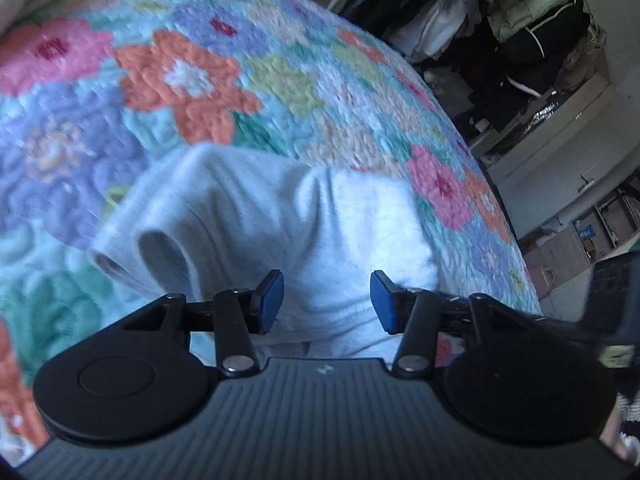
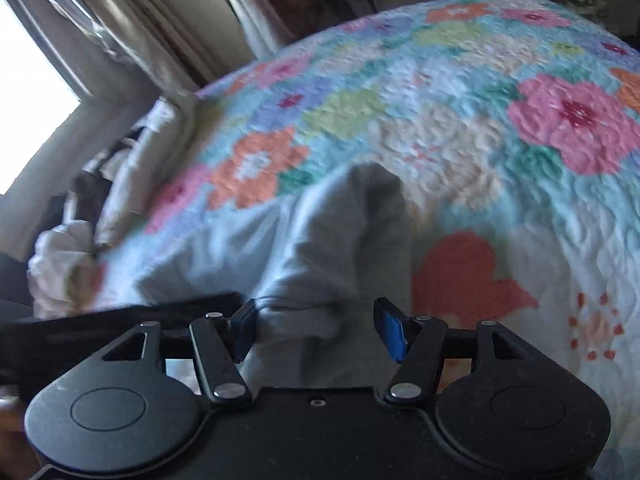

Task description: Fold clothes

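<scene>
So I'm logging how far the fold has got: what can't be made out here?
- Pale grey cotton garment: type unclear; both views blurred, near edge behind gripper bodies.
- Left gripper, right gripper: jaws apart; pad contact hidden.
- Flowered quilt: cut off by frame.

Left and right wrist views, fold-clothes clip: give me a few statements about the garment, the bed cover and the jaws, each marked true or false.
1. The garment is pale grey. True.
2. It lies on a plain white sheet. False: it lies on a flowered quilt.
3. The left gripper has its jaws apart, with cloth showing between them. True.
4. The right gripper is clamped fully shut. False: its jaws stand apart, over grey cloth.
5. The garment is folded into a neat flat square. False: it is rumpled and humped, with a sleeve opening gaping.
</scene>
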A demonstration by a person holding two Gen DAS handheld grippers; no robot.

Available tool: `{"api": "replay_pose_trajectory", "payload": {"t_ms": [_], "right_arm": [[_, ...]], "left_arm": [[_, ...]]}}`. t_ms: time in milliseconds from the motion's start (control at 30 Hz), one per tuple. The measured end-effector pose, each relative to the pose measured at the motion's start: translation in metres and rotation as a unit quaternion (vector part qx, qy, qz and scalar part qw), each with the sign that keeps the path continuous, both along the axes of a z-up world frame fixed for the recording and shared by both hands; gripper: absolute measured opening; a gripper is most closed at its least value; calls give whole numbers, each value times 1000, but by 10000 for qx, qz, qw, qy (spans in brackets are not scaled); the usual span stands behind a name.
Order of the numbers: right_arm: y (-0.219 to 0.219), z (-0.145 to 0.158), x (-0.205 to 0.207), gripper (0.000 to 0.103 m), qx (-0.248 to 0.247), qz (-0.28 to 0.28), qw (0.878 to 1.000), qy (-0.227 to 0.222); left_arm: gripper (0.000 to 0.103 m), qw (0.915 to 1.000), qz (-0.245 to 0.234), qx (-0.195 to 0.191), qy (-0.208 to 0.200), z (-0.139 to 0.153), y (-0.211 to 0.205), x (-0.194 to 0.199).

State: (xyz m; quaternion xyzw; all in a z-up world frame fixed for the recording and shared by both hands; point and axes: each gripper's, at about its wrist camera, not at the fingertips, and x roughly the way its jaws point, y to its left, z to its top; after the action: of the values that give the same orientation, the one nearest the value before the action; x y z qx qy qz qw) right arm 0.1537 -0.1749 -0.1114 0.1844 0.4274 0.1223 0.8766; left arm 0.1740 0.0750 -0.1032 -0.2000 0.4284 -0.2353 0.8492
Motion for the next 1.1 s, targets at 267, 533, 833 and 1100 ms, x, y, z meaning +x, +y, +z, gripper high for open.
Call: {"api": "replay_pose_trajectory", "payload": {"t_ms": [267,533,833,1100], "right_arm": [[-62,-12,3,23,3047,-541,9507,-201],[-59,-21,1,21,1864,-827,9773,573],[-49,-18,5,24,304,-609,9964,500],[-65,-33,7,57,949,-816,9855,1146]], "left_arm": [[50,9958,847,-340,-57,6,59,-1],[50,9978,657,55,10,-5,38,1],[60,9968,742,142,-244,19,66,-18],[60,9920,-293,1213,-208,-5,15,-21]]}}
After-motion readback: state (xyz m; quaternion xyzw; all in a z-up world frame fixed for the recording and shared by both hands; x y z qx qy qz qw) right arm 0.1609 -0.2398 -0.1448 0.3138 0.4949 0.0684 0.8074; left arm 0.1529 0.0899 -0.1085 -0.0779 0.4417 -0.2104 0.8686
